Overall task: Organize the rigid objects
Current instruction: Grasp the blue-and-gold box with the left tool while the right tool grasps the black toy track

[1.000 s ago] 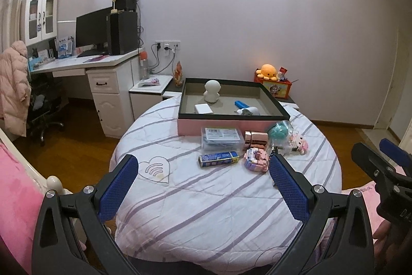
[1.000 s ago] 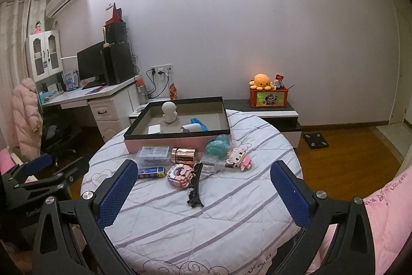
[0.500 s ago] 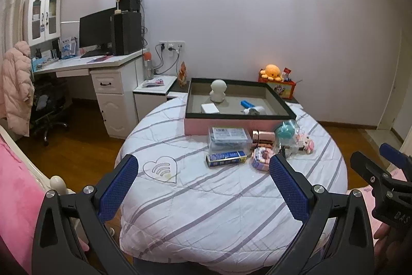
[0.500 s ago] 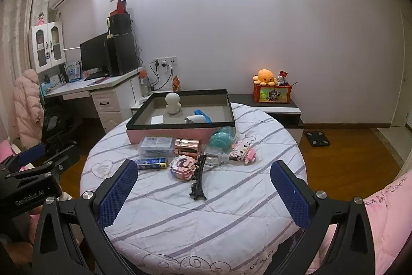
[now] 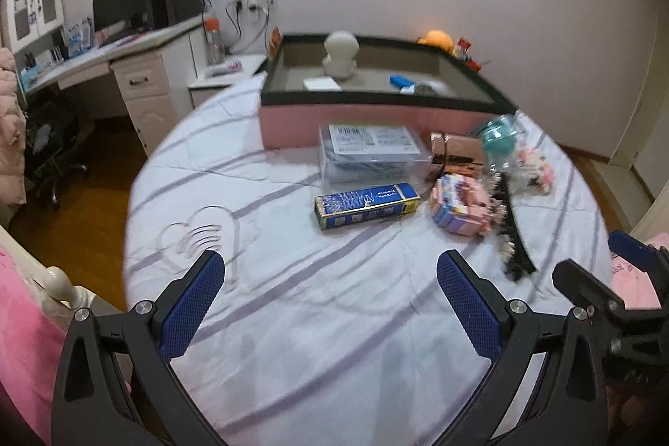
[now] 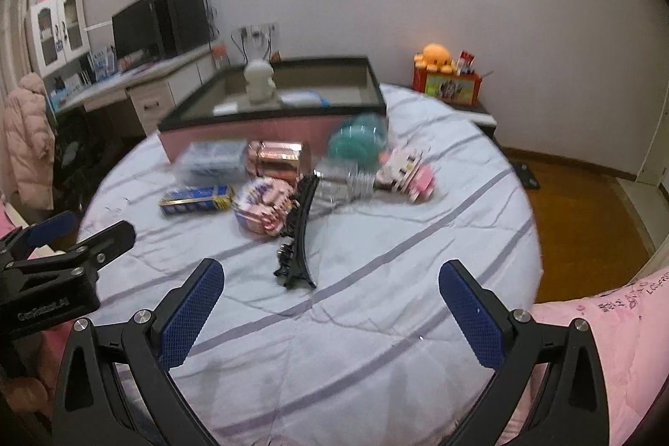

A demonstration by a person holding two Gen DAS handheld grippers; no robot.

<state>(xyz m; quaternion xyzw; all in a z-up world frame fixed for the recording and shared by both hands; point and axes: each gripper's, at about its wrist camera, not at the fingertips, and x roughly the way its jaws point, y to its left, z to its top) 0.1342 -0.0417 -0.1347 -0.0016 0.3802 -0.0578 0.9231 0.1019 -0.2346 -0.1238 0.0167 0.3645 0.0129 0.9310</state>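
Note:
A pink box with a black rim (image 5: 376,120) (image 6: 267,130) stands at the far side of the round table and holds a white figure (image 5: 340,54), a white card and a blue item. In front of it lie a clear plastic case (image 5: 370,149), a blue box (image 5: 367,204) (image 6: 196,198), a rose-gold tin (image 6: 278,157), a pink block toy (image 5: 460,205) (image 6: 263,205), a teal ball (image 6: 357,141) and a black hair clip (image 6: 297,233). My left gripper (image 5: 330,304) is open and empty above the near table. My right gripper (image 6: 330,308) is open and empty just short of the hair clip.
The table wears a white striped cloth (image 5: 334,320). A white desk with a monitor (image 5: 121,3) stands at the left, a chair with a pink coat (image 6: 29,136) beside it. An orange plush on a box (image 6: 445,78) sits by the wall. Pink bedding (image 6: 606,341) lies at the right.
Both grippers have moved forward and lower toward the table, so the objects look larger and nearer. Both jaws stay open and empty.

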